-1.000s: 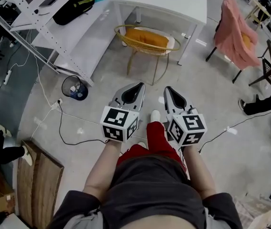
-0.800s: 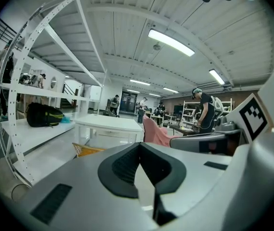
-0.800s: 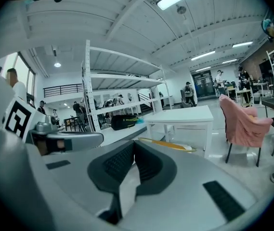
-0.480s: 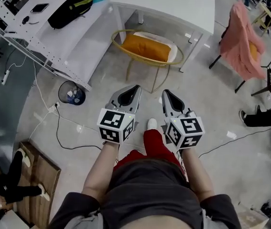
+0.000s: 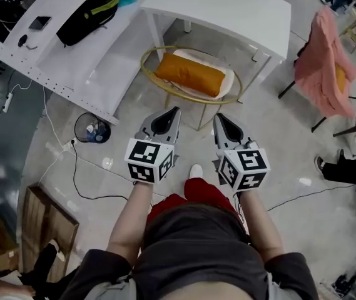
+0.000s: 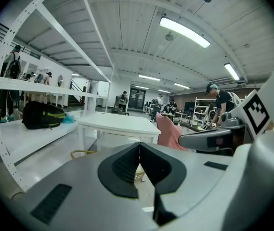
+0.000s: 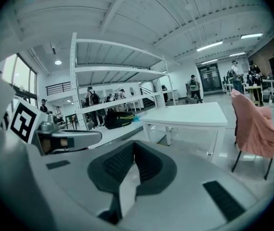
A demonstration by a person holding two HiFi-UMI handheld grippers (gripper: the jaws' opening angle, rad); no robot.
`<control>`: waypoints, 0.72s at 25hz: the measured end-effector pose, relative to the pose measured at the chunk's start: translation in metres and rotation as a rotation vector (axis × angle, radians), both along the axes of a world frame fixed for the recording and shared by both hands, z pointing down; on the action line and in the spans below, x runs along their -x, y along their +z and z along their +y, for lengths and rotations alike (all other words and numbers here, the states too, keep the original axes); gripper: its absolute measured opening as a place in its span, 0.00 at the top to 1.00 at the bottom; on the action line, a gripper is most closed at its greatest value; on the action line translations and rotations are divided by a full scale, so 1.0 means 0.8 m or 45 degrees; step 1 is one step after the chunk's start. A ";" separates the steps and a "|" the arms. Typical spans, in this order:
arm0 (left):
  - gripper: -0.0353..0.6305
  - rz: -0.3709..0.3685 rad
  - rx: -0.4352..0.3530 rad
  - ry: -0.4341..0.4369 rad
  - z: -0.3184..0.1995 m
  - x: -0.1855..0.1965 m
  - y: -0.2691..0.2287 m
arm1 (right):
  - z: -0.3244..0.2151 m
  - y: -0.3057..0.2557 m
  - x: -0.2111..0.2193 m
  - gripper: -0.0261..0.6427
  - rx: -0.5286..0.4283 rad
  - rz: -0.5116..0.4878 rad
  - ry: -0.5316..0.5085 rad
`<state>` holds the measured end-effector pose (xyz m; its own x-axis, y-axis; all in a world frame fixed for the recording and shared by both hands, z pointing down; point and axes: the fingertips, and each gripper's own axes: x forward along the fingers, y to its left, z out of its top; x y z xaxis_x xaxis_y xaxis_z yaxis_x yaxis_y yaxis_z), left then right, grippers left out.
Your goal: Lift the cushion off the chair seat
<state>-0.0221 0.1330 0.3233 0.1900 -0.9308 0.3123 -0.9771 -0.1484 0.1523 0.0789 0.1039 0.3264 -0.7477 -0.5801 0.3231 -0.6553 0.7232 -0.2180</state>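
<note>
An orange cushion (image 5: pixel 189 74) lies on a white pad in a round chair with a gold wire rim (image 5: pixel 146 67), which stands in front of a white table. My left gripper (image 5: pixel 169 112) and right gripper (image 5: pixel 219 118) are held side by side, pointing at the chair, a short way in front of its near rim. Both are shut and hold nothing. In the left gripper view the shut left gripper (image 6: pixel 139 146) covers the cushion; only a piece of the gold rim (image 6: pixel 81 153) shows. The right gripper (image 7: pixel 134 144) has its tips together, with the table beyond.
The white table (image 5: pixel 228 5) stands right behind the chair. A long white shelf carries a black bag (image 5: pixel 90 8) at the left. A pink-draped chair (image 5: pixel 325 61) stands at right. A waste bin (image 5: pixel 91 130), floor cables and a wooden board (image 5: pixel 46 230) lie at left.
The person has walked toward the chair; chair and cushion now lie closer to both gripper tips. Both grippers stay shut and side by side.
</note>
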 end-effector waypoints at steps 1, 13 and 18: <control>0.93 -0.002 0.002 -0.004 -0.010 0.002 0.001 | -0.012 0.000 0.001 0.93 0.001 -0.001 -0.001; 0.93 -0.038 0.071 -0.001 -0.099 0.007 0.019 | -0.100 0.021 -0.006 0.93 0.057 0.016 0.012; 0.92 -0.078 0.063 0.020 -0.125 0.014 0.010 | -0.118 0.020 -0.005 0.93 0.062 0.012 0.017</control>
